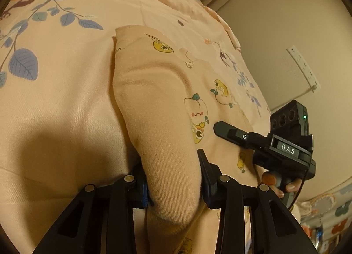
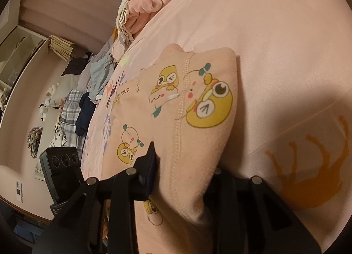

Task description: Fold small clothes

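Observation:
A small peach garment (image 1: 154, 99) printed with yellow cartoon figures lies on the pink bedsheet (image 1: 66, 110). My left gripper (image 1: 171, 165) is shut on a raised fold of its plain side, and the cloth bulges up between the jaws. In the right wrist view my right gripper (image 2: 184, 159) is shut on the garment (image 2: 198, 91) at a stitched seam edge. Its right finger is hidden under the cloth. The right gripper (image 1: 222, 129) also shows in the left wrist view, low over the printed side, held by a hand (image 1: 279, 184).
A heap of pink and cream clothes (image 2: 140, 9) sits at the far end of the bedsheet (image 2: 275, 44). More clothes (image 2: 99, 77) lie along the bed's left edge. A white power strip (image 1: 303, 69) hangs on the wall. Shelves (image 2: 19, 49) stand beyond the bed.

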Tool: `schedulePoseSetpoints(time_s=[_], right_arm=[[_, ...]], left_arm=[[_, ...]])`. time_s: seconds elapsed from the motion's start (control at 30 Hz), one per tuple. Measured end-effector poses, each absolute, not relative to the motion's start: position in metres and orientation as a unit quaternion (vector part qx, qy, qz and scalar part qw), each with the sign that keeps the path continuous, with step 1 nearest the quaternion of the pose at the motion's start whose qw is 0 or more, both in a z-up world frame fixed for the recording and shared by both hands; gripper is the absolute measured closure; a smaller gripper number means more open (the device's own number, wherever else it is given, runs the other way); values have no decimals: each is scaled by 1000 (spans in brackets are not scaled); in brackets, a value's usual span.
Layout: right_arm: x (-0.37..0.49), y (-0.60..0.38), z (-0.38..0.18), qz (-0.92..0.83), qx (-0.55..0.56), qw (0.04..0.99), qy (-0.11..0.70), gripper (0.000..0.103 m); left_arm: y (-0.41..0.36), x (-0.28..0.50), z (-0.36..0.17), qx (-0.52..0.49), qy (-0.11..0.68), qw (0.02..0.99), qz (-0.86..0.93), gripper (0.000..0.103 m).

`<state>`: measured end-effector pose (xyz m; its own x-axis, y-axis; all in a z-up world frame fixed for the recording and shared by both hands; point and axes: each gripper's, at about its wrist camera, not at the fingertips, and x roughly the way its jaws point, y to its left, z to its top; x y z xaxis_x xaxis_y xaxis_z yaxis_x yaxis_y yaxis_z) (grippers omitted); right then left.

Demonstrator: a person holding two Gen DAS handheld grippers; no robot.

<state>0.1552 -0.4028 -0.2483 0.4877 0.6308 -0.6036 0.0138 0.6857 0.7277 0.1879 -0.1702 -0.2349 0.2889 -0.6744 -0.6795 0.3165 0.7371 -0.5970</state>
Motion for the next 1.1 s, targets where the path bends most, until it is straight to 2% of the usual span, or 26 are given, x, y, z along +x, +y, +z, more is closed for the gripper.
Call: schedulePoseSetpoints(time_s=[0.27,0.43,0.6,0.9,1.1], right_arm=[[154,-402,-248,194,339,797,460,76],[152,-399,-242,189,340,803,451,75],[148,-406,-232,206,375,794,432,80],[104,-391,-126,303,340,841,292,80],[96,-369,-94,339,314,852,247,80]], left_arm=[[-174,188,-235,-175,505,785,-314,64],[-177,189,-230,-170,507,788,-304,70],[-174,187,-214,-162,497,792,-316,74],[-128,146,-106,-200,353,837,-368,75],[-108,116,-79,-180,301,874,-335,75]])
